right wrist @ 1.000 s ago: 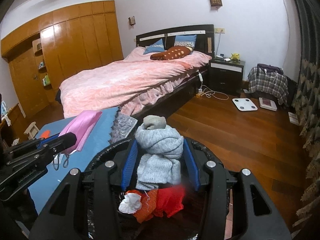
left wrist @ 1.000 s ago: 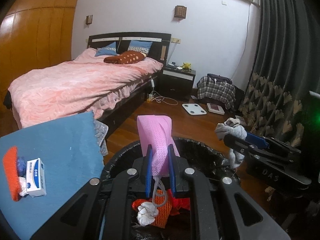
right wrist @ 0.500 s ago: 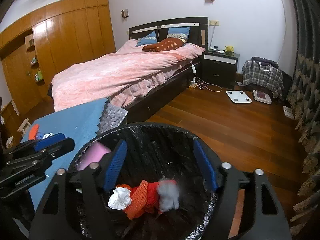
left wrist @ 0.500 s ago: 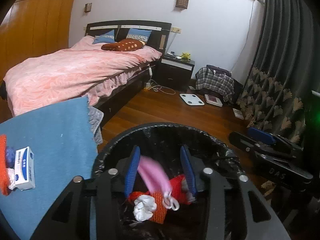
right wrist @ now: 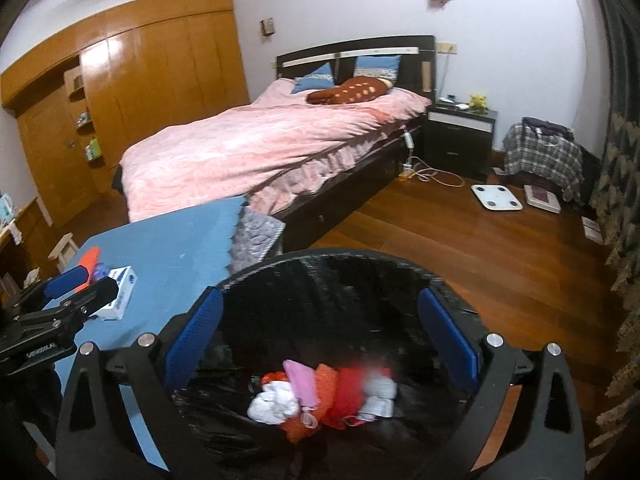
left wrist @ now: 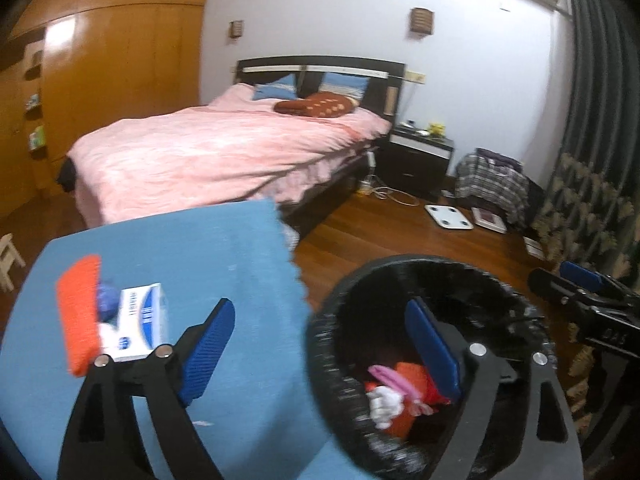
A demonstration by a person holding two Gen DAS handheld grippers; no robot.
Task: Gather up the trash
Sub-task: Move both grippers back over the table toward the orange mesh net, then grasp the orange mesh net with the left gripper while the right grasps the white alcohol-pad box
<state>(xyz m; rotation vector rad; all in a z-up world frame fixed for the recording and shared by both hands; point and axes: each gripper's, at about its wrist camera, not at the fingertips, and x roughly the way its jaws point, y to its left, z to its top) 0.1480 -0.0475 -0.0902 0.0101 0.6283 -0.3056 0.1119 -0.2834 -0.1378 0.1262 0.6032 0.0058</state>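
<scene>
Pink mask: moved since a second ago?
Yes. The pink mask dropped from the left gripper, whose jaws have just been opening, into the trash bin.

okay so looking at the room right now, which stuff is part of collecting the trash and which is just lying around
Part of the job:
- trash bin, with rubbish already inside
- pink mask in the bin
- grey rag in the bin
- white box on the blue table
- orange item beside it

Just lying about:
- bed
- nightstand
- bathroom scale
- plaid cloth
</scene>
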